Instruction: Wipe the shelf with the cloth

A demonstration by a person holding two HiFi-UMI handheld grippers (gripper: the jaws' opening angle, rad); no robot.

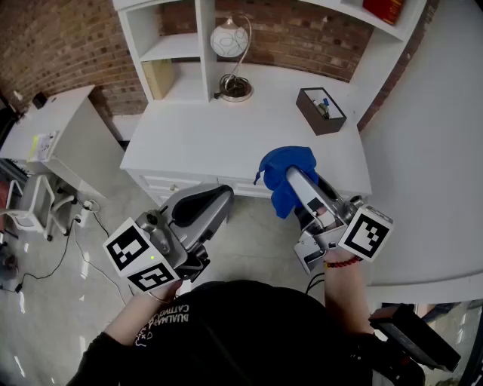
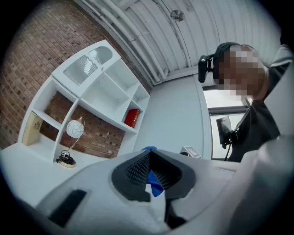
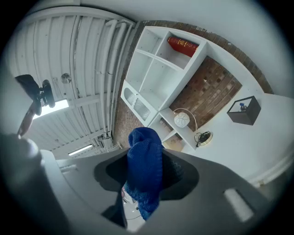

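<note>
My right gripper (image 1: 294,181) is clamped tight on the blue cloth (image 1: 288,160) and my left gripper (image 1: 220,199) is closed, empty. I'd reach to the shelf (image 1: 177,47) ahead and press the cloth flat.

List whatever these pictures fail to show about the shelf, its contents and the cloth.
- Red item: head view, cut by the top edge; print too small in the right gripper view.
- Dark box: head view, contents too small to name.
- Blue cloth: head view, partly hidden under the right gripper.
- Shelf top compartments: head view, beyond the top edge.
</note>
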